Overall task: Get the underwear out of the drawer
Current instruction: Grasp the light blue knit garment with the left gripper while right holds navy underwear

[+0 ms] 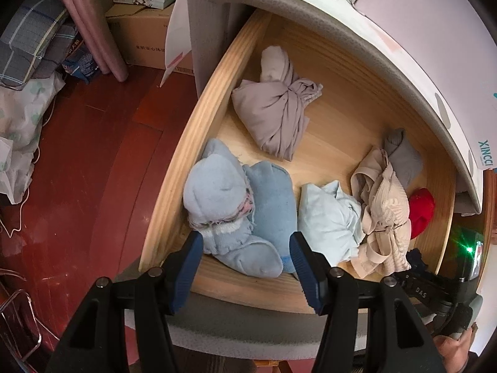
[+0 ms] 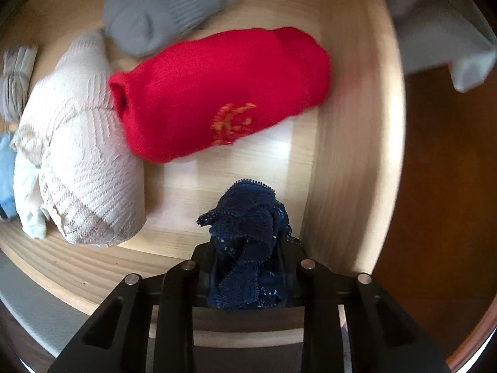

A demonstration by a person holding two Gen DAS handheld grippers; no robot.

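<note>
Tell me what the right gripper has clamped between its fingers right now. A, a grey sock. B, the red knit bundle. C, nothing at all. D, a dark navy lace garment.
D: in the right wrist view the right gripper is shut on the navy lace garment, bunched between its fingers, while the red bundle and the grey sock lie apart on the drawer floor.
</note>
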